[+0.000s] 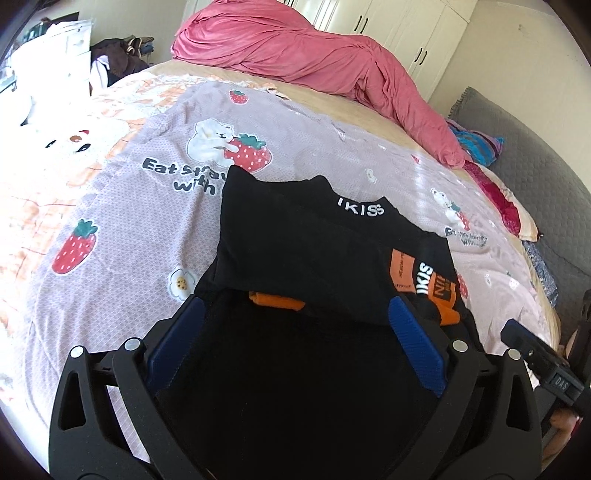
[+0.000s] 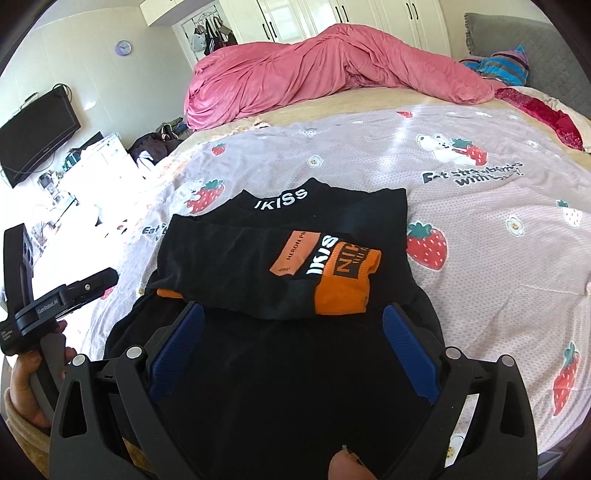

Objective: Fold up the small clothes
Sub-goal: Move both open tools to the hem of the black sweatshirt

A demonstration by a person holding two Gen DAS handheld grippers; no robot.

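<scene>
A small black top (image 1: 303, 243) with white "IKISS" lettering and orange cuffs lies on the strawberry-print sheet (image 1: 122, 229), its sleeves folded across the chest. It also shows in the right wrist view (image 2: 288, 236). My left gripper (image 1: 295, 314) is open over the garment's near hem, blue pads (image 1: 417, 350) spread apart. My right gripper (image 2: 293, 317) is open too, over the same lower part, just below the orange cuff (image 2: 343, 291). Neither holds the cloth. The other gripper's body shows at the edge of each view.
A bunched pink blanket (image 1: 314, 62) lies across the far side of the bed. A grey headboard (image 1: 524, 173) and striped cloth (image 1: 476, 144) sit at the right. A TV (image 2: 37, 136), cluttered furniture and white wardrobes (image 2: 332, 14) stand beyond the bed.
</scene>
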